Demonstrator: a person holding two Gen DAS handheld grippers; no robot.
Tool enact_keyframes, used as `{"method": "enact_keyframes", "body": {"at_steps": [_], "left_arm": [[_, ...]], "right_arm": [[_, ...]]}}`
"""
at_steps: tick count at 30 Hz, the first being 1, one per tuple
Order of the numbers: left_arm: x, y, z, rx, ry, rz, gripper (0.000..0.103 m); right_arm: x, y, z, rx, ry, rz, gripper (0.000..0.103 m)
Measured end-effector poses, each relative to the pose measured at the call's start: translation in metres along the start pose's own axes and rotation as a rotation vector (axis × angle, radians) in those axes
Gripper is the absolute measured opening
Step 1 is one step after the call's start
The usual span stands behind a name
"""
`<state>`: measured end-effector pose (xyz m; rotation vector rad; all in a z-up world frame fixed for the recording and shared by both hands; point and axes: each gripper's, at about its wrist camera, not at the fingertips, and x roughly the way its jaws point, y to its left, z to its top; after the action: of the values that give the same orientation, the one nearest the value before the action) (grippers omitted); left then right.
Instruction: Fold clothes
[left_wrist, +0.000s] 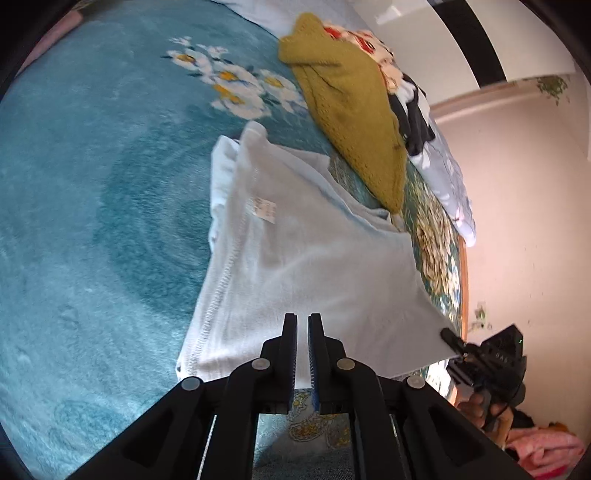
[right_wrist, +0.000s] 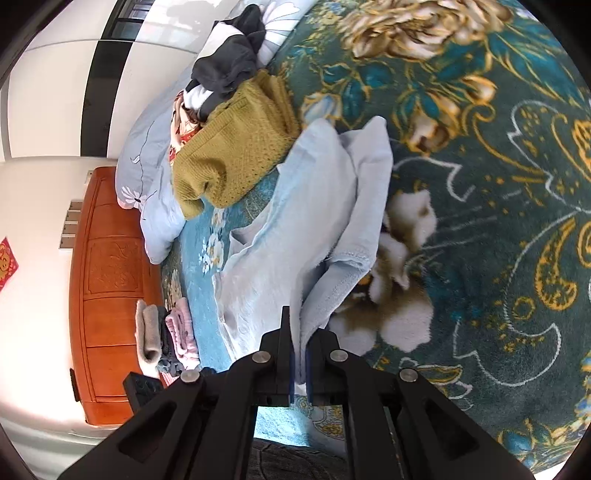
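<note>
We see the left gripper (left_wrist: 303, 321) and right gripper (right_wrist: 299, 325) each clamped on an edge of the pale blue soft cotton garment (left_wrist: 295, 251). It hangs stretched between them above the teal floral plush blanket (left_wrist: 92, 221), near a mustard knitted sweater (left_wrist: 347, 110).

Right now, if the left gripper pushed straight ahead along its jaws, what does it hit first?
The pale blue garment it is already shut on: the cloth stretches away right in front of the left gripper. Beyond that lies the teal blanket, though depth is hard to judge.
</note>
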<state>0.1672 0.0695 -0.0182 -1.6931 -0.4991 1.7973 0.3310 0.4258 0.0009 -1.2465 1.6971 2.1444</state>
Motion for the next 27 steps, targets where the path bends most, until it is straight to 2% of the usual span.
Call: {"method": "enact_keyframes", "body": {"at_steps": [5, 10, 13, 16, 19, 21, 22, 24, 26, 27], "left_arm": [[0.036, -0.020, 0.004, 0.137, 0.096, 0.034, 0.009], [0.060, -0.012, -0.005, 0.131, 0.129, 0.092, 0.011], [0.043, 0.004, -0.013, 0.099, 0.080, 0.074, 0.011], [0.006, 0.027, -0.019, 0.035, -0.026, 0.027, 0.012], [-0.032, 0.054, -0.023, -0.046, -0.135, 0.010, 0.016], [-0.052, 0.074, -0.025, -0.114, -0.192, -0.012, 0.021], [-0.058, 0.083, -0.027, -0.150, -0.208, -0.027, 0.022], [-0.063, 0.097, -0.029, -0.212, -0.223, -0.052, 0.023], [-0.064, 0.106, -0.030, -0.253, -0.220, -0.058, 0.023], [-0.062, 0.108, -0.032, -0.265, -0.216, -0.058, 0.023]], "right_arm": [[0.001, 0.023, 0.000, -0.044, -0.008, -0.018, 0.004], [0.017, 0.055, 0.002, -0.093, 0.005, -0.036, 0.004], [0.033, 0.085, 0.000, -0.180, 0.027, -0.065, 0.004], [0.056, 0.124, -0.008, -0.311, 0.076, -0.084, 0.004], [0.082, 0.173, -0.031, -0.505, 0.172, -0.028, 0.004], [0.104, 0.203, -0.056, -0.675, 0.274, -0.009, 0.004], [0.121, 0.213, -0.067, -0.733, 0.339, -0.037, 0.004], [0.164, 0.217, -0.082, -0.761, 0.477, -0.148, 0.004], [0.202, 0.212, -0.095, -0.804, 0.556, -0.289, 0.004], [0.215, 0.209, -0.100, -0.814, 0.583, -0.331, 0.004]]}}
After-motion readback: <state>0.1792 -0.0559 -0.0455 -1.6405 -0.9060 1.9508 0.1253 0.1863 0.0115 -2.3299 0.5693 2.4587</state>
